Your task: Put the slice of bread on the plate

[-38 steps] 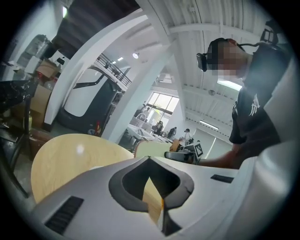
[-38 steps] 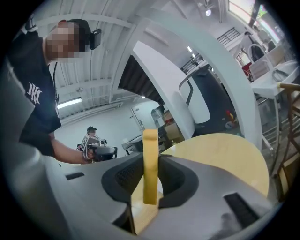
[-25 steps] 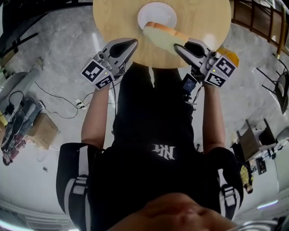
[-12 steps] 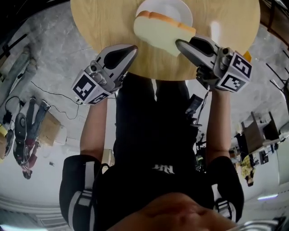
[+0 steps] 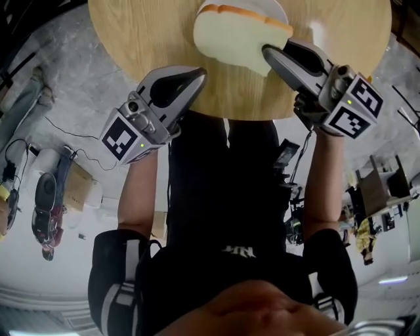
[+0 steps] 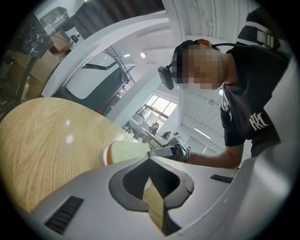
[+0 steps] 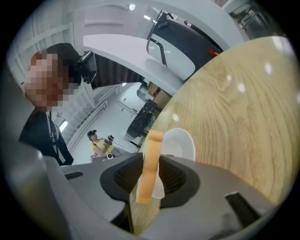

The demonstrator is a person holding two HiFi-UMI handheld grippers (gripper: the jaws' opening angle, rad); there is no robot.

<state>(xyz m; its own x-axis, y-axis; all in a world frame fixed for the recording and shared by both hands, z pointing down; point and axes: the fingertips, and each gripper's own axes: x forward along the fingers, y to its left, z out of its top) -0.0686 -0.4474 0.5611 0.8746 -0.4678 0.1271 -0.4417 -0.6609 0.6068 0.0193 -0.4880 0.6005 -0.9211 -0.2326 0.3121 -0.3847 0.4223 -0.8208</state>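
Both tongs, head view: the left tongs (image 5: 197,73) sit closed and empty over the near edge of the surface (image 5: 144,33). They are well to the side of the right tongs (image 5: 268,52), which carry the work.
Slice of bread, head view: the slice of bread (image 5: 233,36) stretches out flat from the right tongs' tips, gripped at one corner. Its far part lies over the plate (image 5: 275,9) and its near part over bare wood.
Risk, head view: only part of the slice seems to overlie the plate. If it is let go here, it may tip on the rim and slide onto the surface.
Left tongs, left gripper view: the jaws are together with nothing between them. The slice of bread (image 6: 129,152) is ahead of their tips, apart from them.
Risk, left gripper view: there is little risk from this side, unless these tongs push forward and nudge the slice.
Right tongs, right gripper view: the jaws are opening with the slice of bread (image 7: 152,140) standing edge-on between them. The pads look to be touching its faces. The plate (image 7: 183,140) lies just beyond the tips.
Risk, right gripper view: the soft crumb may cling to one pad as the jaws part, so a pull back would drag the slice off the plate. The hold at one corner may also let the slice sag or tear.
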